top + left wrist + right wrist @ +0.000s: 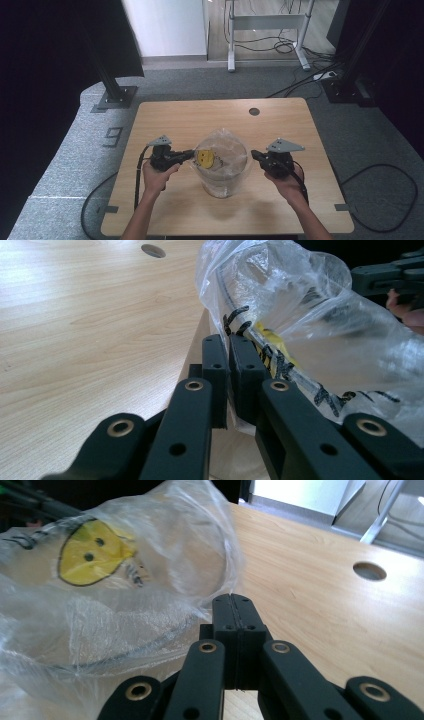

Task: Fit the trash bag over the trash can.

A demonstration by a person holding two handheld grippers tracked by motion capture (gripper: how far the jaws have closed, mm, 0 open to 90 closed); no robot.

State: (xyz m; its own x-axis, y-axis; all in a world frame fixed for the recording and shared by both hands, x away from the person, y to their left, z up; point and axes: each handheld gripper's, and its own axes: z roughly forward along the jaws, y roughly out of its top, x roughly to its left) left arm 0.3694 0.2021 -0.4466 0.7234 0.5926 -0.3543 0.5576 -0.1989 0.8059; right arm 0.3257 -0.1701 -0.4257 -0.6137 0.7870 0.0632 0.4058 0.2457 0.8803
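Pinching the plastic bag rim on opposite sides, my left gripper and right gripper held it closed-jawed, mouth stretched between them.

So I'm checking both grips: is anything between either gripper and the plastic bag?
Nothing visible. The left gripper is pinched on the plastic bag at its rim, and the right gripper is shut at the opposite edge.
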